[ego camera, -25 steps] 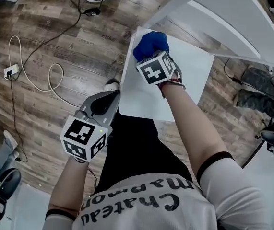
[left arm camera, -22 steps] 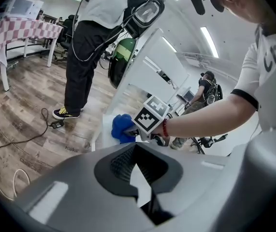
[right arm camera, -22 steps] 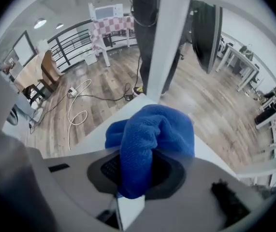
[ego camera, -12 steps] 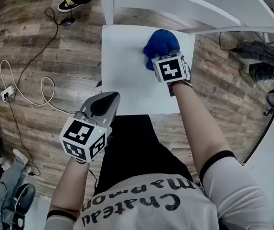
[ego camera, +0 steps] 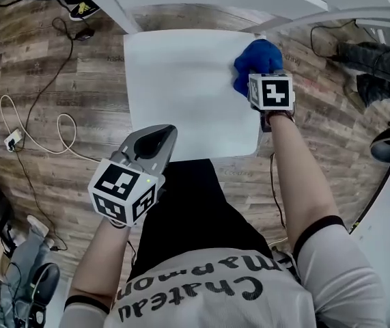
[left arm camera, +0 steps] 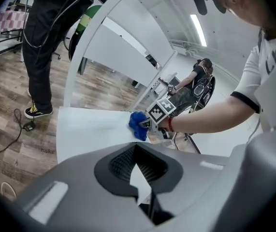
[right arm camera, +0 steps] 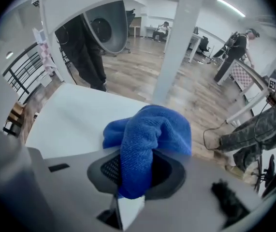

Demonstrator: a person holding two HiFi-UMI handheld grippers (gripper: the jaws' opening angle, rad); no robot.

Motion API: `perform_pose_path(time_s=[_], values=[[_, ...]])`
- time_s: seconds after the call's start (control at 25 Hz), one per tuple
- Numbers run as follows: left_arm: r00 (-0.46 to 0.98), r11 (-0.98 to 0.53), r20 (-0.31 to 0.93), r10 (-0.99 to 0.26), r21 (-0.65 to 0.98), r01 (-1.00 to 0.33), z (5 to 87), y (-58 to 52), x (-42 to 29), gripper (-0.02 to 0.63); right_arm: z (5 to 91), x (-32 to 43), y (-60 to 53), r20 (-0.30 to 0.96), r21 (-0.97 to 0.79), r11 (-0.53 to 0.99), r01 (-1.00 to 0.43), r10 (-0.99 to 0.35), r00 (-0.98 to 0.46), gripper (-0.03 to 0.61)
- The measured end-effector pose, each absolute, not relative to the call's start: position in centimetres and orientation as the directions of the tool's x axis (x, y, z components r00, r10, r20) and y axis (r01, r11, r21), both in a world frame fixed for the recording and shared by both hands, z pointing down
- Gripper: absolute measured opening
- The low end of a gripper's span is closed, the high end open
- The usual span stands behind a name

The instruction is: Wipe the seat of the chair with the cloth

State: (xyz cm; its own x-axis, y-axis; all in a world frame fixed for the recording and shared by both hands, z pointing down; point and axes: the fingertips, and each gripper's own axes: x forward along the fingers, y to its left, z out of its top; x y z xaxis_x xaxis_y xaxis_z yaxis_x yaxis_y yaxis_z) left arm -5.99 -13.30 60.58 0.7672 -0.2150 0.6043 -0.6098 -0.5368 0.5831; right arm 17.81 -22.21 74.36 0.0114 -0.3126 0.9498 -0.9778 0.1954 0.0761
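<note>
Head view finds the right gripper point(ego camera: 253, 74) pinching a blue cloth point(ego camera: 256, 55) at the far right corner of the white chair seat point(ego camera: 181, 94), while the left gripper point(ego camera: 160, 134), pressed together on nothing, hovers by the front edge. So near the rim, the cloth could slide off or snag the backrest post point(right arm camera: 169, 47). Only the right gripper view shows the fold clamped between the jaws; only the head view shows the bare seat to its left.
</note>
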Motion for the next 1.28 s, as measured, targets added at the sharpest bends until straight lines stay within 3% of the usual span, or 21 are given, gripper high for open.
perform_pose_path(time_s=[0.2,0.32,0.44,0.56,0.92,1.0,1.12,1.28], values=[[0.778,-0.533,0.582,-0.235,0.592,-0.604,59.5,-14.1,-4.5,0.006,73.5,18.3,-21.8,0.949,-0.051,0.177,-0.983,-0.297,-0.103,0.083],[0.780,-0.525,0.577,-0.240,0.599,-0.605,58.6,-13.5,-4.5,0.006,71.0,13.2,-20.6,0.905,-0.183,0.346,-0.920,-0.305,-0.295,0.081],[0.773,-0.503,0.582,-0.252,0.603,-0.619,57.9,-12.5,-4.9,0.005,69.5,5.9,-18.1,0.857,-0.303,0.532,-0.791,-0.212,-0.471,0.081],[0.770,-0.476,0.577,-0.272,0.614,-0.629,57.1,-11.8,-6.2,0.005,69.5,-1.1,-15.8,0.832,-0.369,0.635,-0.679,-0.100,-0.546,0.081],[0.650,-0.236,0.586,-0.484,0.628,-0.742,57.3,-12.0,-14.3,0.005,69.8,-15.2,-17.3,0.802,-0.382,0.778,-0.499,0.011,-0.597,0.083],[0.619,-0.200,0.608,-0.498,0.614,-0.764,58.0,-11.7,-16.2,0.005,71.1,-16.1,-17.7,0.850,-0.307,0.822,-0.480,0.009,-0.527,0.083],[0.610,-0.170,0.605,-0.511,0.625,-0.762,58.4,-11.3,-17.9,0.005,74.1,-15.0,-18.5,0.950,-0.114,0.880,-0.461,-0.041,-0.311,0.084],[0.626,-0.176,0.598,-0.501,0.637,-0.750,58.4,-10.8,-18.1,0.005,74.6,-14.9,-18.8,0.964,-0.084,0.864,-0.496,-0.057,-0.262,0.084]])
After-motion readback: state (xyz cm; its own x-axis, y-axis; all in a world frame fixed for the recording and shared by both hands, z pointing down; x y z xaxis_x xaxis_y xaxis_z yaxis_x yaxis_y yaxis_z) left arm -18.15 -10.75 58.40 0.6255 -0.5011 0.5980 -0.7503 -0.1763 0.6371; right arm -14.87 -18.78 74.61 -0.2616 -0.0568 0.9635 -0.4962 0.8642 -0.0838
